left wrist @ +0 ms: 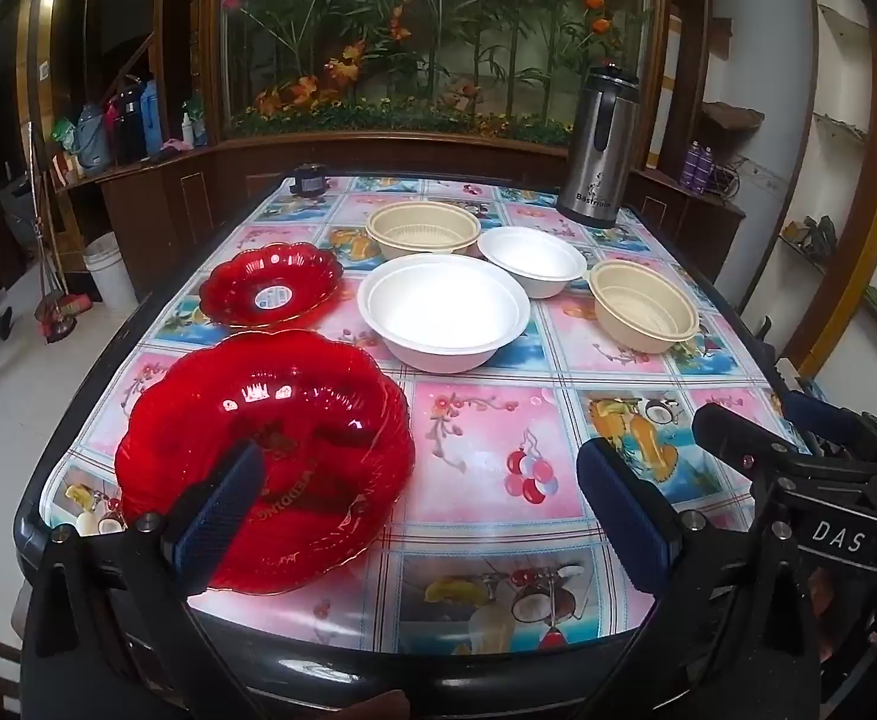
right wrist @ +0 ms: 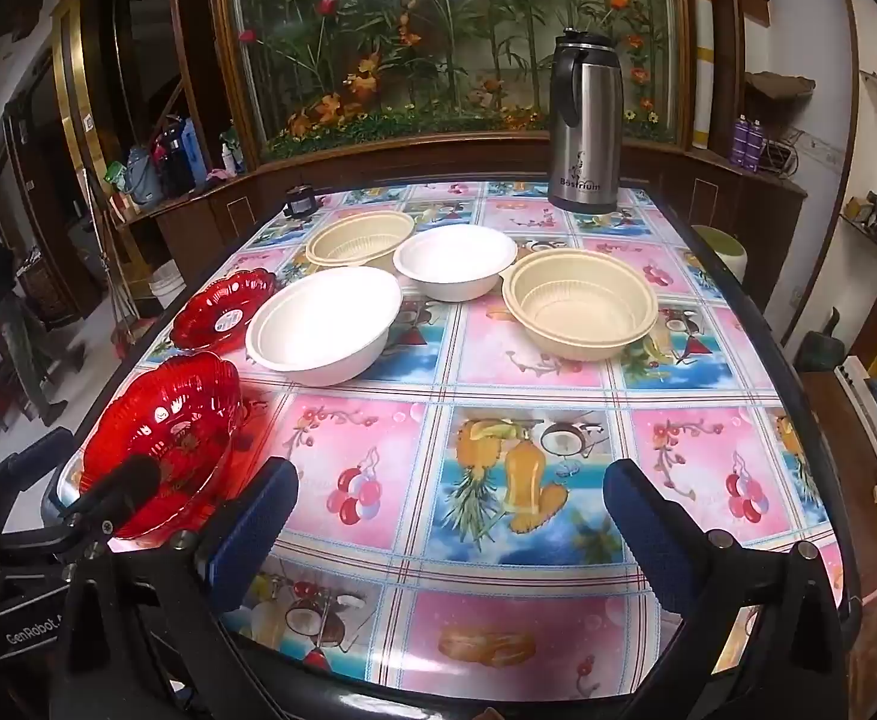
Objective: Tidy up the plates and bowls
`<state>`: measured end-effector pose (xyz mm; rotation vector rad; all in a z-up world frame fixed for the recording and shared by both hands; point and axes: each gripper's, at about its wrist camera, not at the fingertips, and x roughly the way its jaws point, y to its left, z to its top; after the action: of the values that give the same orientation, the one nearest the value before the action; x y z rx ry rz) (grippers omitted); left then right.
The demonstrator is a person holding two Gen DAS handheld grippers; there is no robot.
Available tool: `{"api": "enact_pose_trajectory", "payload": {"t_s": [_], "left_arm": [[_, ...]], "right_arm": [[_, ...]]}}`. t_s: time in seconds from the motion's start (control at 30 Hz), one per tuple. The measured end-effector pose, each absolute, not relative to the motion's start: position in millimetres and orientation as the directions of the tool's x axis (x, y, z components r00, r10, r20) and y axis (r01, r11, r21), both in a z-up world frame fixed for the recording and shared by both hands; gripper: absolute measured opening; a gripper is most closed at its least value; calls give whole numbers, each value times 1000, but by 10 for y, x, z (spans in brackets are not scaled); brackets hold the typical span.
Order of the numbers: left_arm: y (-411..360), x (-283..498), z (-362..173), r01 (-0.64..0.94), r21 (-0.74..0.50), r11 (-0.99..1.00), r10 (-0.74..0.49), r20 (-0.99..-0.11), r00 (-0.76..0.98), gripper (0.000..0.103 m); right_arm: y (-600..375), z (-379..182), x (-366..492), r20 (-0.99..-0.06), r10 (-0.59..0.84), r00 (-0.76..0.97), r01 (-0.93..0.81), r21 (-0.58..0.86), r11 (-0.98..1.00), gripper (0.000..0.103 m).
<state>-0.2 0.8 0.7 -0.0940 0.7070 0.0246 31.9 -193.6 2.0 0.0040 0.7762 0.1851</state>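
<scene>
Patterned table (left wrist: pixel 486 450): six dishes unsorted, pairs apart. Left gripper (left wrist: pixel 420 510) spread wide, empty, red plate (left wrist: pixel 264 468) under its left finger. Right gripper (right wrist: pixel 450 528) likewise; white bowls (right wrist: pixel 324 324), beige bowls (right wrist: pixel 582 306) ahead, likely for nesting.

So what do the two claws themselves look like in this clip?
Both match: black frames with silver bolts and flat dark-blue textured pads. The left claw shows its pads clearly; the right claw looks the same. Seen from the other camera, the right unit's body reads "DAS" and the left's "GenRobot". No sleeves show.
</scene>
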Motion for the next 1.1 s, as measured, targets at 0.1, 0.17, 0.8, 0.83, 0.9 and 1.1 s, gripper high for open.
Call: {"api": "enact_pose_trajectory", "payload": {"t_s": [0.1,0.17,0.8,0.83,0.9,1.1], "left_arm": [[-2,0,8,-50,-60,997,-2,-651,759,103],[0,5,7,-50,-60,997,-1,-652,758,103],[123,23,-60,-85,-89,992,5,-664,748,103],[127,22,-62,-85,-91,992,3,-664,748,103],[128,21,-63,-83,-91,992,2,-665,747,103],[112,19,-72,-87,-91,992,4,-669,744,103]], "right_arm": [[-1930,37,322,-693,168,701,-166,70,984,103],[-1962,18,368,-697,166,698,-160,74,984,103],[-1850,-61,372,-716,176,676,-183,69,981,103],[-1858,-64,373,-715,178,676,-182,71,981,103],[-1861,-71,375,-717,178,674,-181,73,981,103],[-1853,-103,384,-725,178,665,-182,74,980,103]]}}
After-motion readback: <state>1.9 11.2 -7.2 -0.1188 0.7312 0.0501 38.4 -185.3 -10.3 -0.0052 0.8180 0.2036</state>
